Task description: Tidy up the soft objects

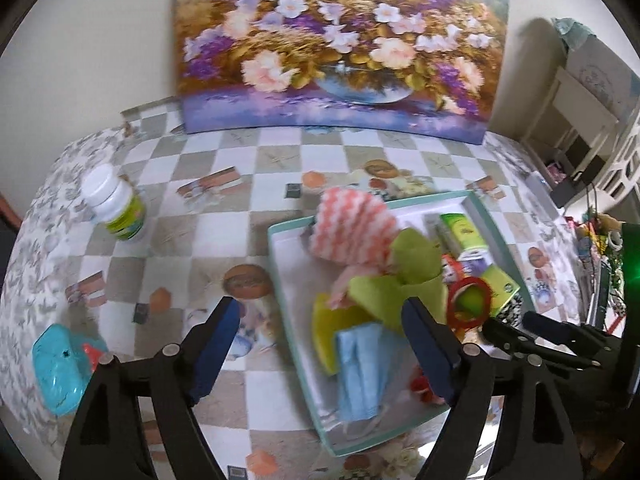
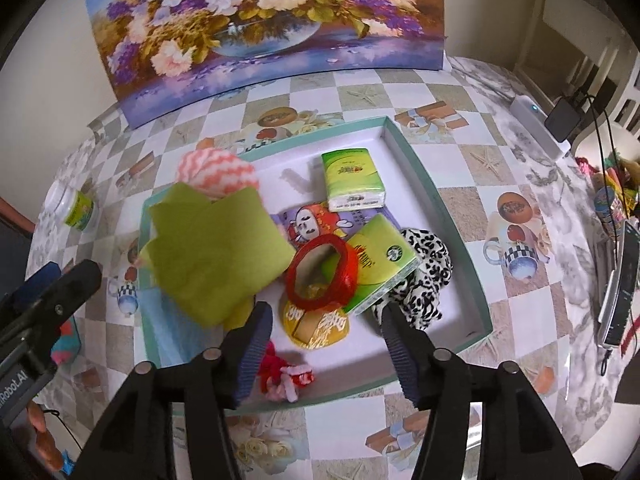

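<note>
A shallow teal-rimmed box point(image 2: 436, 200) on the checked tablecloth holds the soft things. Among them are a green cloth point(image 2: 216, 252), a pink-and-white chevron cloth point(image 2: 218, 172), a leopard-print cloth point(image 2: 428, 264), a red ring-shaped band point(image 2: 320, 272) and two green tissue packs point(image 2: 352, 178). My right gripper point(image 2: 326, 314) hangs open over a gold packet point(image 2: 316, 326), gripping nothing. My left gripper point(image 1: 320, 312) is open wide above the box's left rim point(image 1: 280, 264). Below it lie a blue cloth point(image 1: 360, 372) and a yellow cloth point(image 1: 326, 328). A red-pink fluffy piece point(image 2: 284, 376) lies by the box's near edge.
A white bottle with a green label point(image 1: 116, 204) stands left of the box. A turquoise object point(image 1: 56, 368) lies near the table's left edge. A flower painting point(image 1: 340, 40) leans on the back wall. A white power strip point(image 2: 536, 124) and clutter crowd the right side.
</note>
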A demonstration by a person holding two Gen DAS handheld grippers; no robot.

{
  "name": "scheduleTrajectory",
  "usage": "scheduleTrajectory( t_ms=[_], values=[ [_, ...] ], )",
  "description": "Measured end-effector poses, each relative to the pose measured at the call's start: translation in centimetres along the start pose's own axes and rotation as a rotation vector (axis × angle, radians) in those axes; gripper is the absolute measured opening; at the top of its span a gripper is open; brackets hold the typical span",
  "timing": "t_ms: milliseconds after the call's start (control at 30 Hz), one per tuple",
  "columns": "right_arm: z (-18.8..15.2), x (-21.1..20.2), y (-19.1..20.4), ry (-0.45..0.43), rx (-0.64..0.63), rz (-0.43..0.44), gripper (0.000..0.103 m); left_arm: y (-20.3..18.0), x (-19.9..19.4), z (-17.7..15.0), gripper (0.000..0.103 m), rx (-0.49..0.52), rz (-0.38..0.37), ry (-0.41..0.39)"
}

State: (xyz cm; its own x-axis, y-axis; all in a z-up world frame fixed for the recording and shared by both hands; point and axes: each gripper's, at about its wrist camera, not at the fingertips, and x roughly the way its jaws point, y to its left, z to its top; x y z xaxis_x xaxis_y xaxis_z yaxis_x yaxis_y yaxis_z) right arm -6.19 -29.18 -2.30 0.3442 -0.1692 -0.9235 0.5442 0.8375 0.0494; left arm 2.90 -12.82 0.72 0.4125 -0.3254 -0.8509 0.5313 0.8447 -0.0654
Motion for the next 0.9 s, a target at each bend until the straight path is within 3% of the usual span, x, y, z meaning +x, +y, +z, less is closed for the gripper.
scheduleTrajectory(
  t_ms=[67,400,567,900],
  values=[
    [-0.3,-0.1,0.6,-0.002,-0.020,-0.006,0.065,0.6,-0.2,-0.4,0.090,-0.019,0.006,-0.001],
    [-2.4,-0.9,3.2,-0.023,-0.106,-0.048,0.086,3.3,-0.9,-2.8,0.091,-0.084,0.084,0.018],
    [-3.6,-1.6,4.1,-0.045,-0.133,-0.070,0.103,4.3,-1.3,-4.4,0.091,-0.095,0.135,0.044],
    [-5.6,-2.9,4.6,-0.064,-0.138,-0.070,0.103,5.2,-2.4,-6.8,0.091,-0.083,0.234,0.050]
  ],
)
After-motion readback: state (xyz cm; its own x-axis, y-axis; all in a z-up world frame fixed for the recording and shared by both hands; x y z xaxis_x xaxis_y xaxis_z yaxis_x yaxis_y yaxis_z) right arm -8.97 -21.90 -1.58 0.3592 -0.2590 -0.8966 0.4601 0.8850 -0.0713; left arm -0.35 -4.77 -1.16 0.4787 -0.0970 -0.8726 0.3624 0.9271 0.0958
